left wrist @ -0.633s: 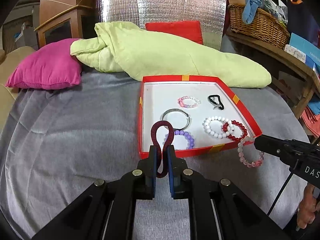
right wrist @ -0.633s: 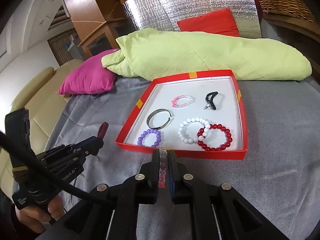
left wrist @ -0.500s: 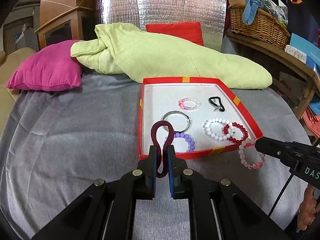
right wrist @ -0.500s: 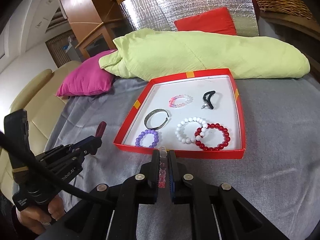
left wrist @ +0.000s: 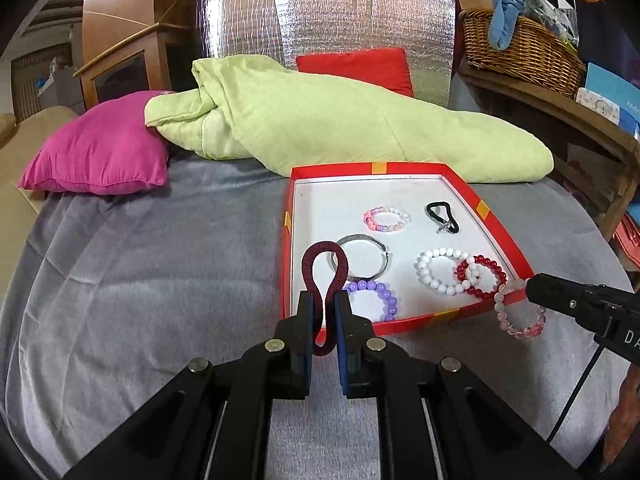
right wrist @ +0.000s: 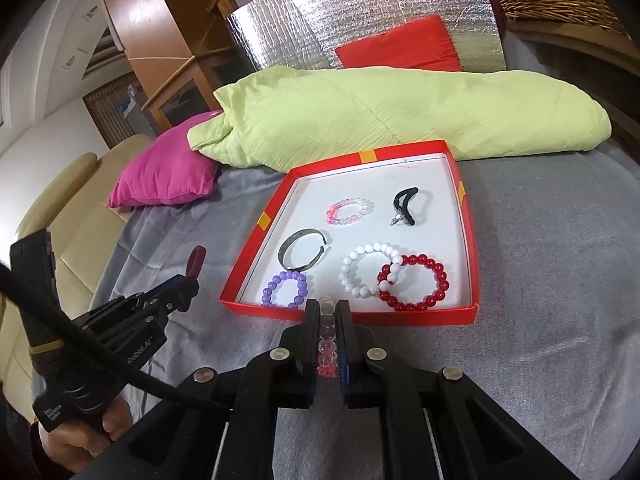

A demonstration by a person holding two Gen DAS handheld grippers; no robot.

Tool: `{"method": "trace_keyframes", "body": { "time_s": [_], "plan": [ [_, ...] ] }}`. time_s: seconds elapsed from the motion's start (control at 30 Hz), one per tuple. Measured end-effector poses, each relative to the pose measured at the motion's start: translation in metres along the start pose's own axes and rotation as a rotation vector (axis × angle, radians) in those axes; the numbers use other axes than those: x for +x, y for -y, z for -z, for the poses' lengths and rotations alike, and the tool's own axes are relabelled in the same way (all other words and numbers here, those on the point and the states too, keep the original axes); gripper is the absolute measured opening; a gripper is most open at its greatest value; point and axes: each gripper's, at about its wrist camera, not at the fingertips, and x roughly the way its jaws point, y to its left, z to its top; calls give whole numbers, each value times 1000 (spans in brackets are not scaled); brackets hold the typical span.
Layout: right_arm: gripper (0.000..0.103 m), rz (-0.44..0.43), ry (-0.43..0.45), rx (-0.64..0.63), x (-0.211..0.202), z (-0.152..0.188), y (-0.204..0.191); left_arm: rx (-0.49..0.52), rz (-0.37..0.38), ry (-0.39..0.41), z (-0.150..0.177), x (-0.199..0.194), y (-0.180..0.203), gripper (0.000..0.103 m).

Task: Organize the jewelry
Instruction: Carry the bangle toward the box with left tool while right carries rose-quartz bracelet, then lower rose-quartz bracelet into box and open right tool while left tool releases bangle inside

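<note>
While both bracelets hang just short of the tray, each gripper is clenched on one: left gripper point(left wrist: 323, 322) pinches a maroon cord loop point(left wrist: 325, 276) at bottom centre, stretched long and pointing up-frame at the tray point(left wrist: 416, 325); right gripper point(right wrist: 328, 322) squeezes a pink bead bracelet point(right wrist: 326, 340) edge-on, long axis along the fingers. My worry: the stretchy loop could snap sideways on release, or snag the near rim and miss. Further up, inside the tray, six pieces already lie, white beads point(left wrist: 443, 271) overlapping red beads point(left wrist: 482, 278).
</note>
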Motion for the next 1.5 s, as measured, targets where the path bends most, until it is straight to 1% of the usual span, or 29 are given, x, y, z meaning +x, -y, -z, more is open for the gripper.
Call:
{"method": "trace_keyframes", "body": {
  "time_s": [0.43, 0.9, 1.17, 1.27, 1.5],
  "plan": [
    [9, 20, 46, 38, -2, -12, 10, 10, -15, 11, -6, 8, 5, 11],
    [9, 41, 86, 49, 10, -29, 15, 39, -24, 33, -15, 16, 15, 11],
    [9, 24, 88, 90, 21, -37, 22, 60, -37, 44, -21, 25, 24, 11],
    [9, 31, 93, 97, 27, -40, 25, 66, -39, 44, -23, 28, 26, 11],
    [9, 13, 76, 141, 44, -46, 35, 74, -45, 45, -29, 39, 32, 11]
  ]
}}
